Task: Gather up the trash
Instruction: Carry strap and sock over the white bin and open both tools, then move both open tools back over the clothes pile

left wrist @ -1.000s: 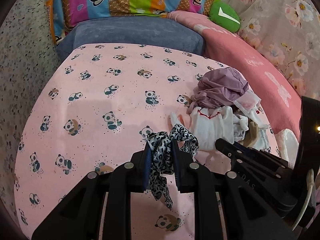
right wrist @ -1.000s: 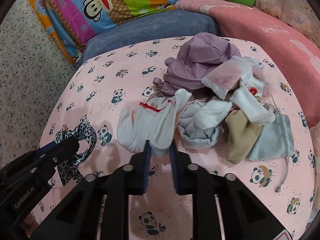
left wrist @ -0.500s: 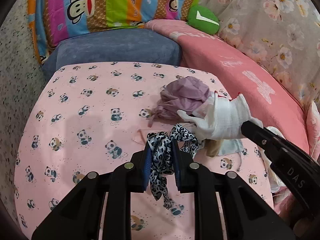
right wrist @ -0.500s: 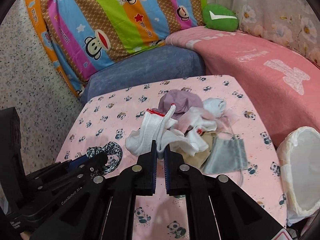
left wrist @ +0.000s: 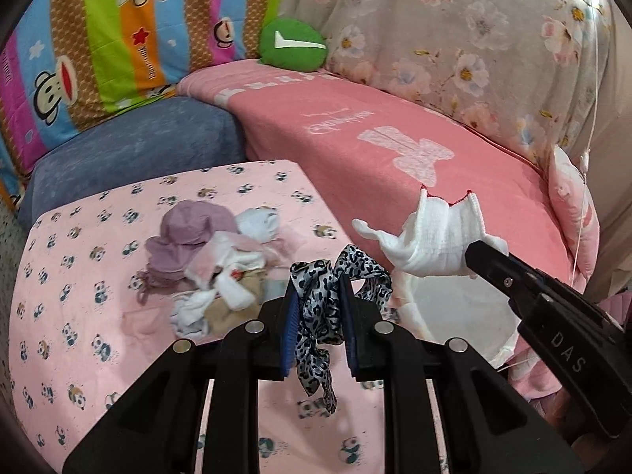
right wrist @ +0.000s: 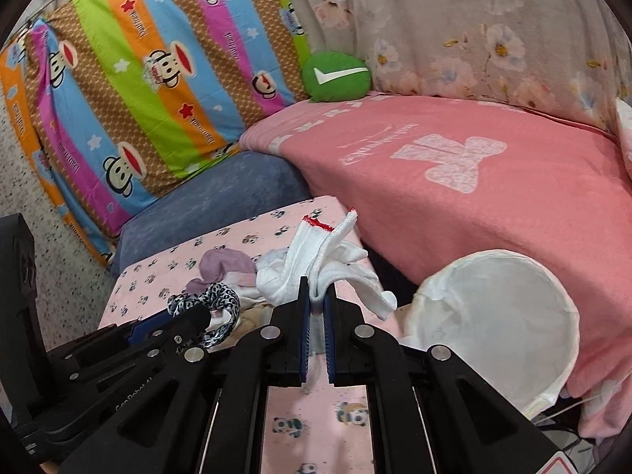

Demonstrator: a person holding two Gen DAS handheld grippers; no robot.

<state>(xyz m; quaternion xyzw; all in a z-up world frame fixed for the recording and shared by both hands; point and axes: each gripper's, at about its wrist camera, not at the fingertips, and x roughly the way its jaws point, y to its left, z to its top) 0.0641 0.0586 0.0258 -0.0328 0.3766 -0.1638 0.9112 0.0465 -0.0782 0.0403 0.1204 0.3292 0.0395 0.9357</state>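
My left gripper (left wrist: pixel 318 300) is shut on a leopard-print cloth strip (left wrist: pixel 316 316), which hangs out below the jaws above the panda-print cover (left wrist: pixel 79 276). My right gripper (right wrist: pixel 315 304) is shut on a white glove with a red-stitched cuff (right wrist: pixel 316 252); in the left wrist view that glove (left wrist: pixel 438 241) hangs over the white bag's rim. The white bag (right wrist: pixel 493 316) stands open to the right of the panda cover, beside the pink sofa. A pile of small clothes (left wrist: pixel 213 260) stays on the cover: a purple piece, white socks, a beige one. The left gripper (right wrist: pixel 189 316) shows low left in the right wrist view.
A pink blanket (right wrist: pixel 474 181) covers the sofa on the right. A blue cushion (left wrist: pixel 130 158) lies behind the panda cover, with a striped monkey-print quilt (right wrist: pixel 138 79) and a green round pillow (left wrist: pixel 292 43) at the back. Speckled floor (right wrist: pixel 23 181) lies to the left.
Both grippers rose and swung right, from over the clothes pile toward the white bag. The right gripper shut on the white glove and lifted it off the pile; the left kept its leopard strip.
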